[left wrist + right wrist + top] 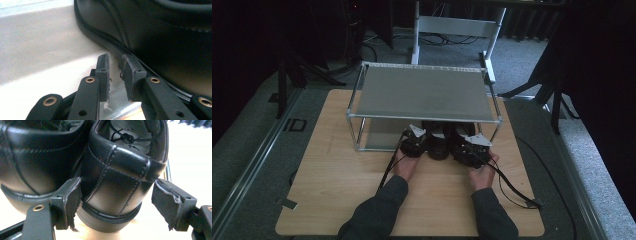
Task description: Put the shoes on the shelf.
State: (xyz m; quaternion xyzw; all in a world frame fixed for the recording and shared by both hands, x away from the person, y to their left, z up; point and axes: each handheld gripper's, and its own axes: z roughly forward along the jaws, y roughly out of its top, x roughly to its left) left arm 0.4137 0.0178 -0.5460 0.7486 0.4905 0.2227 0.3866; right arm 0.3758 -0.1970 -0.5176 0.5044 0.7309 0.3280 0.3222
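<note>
Now the silver metal two-tier rack (424, 95) shadows everything on its lower shelf, so in the high view the pair of black leather shoes (438, 142) there is a dark lump, toes hidden. Risk: the right gripper (116, 205) straddles the right-hand shoe's heel (117, 187), jaws spread wide, one pad against the leather, the other clear; pulling back could drag the shoe askew. Smaller still, the left gripper (115, 75) stands narrowly parted and empty beside the other shoe's sole (105, 42), which it could nudge.
</note>
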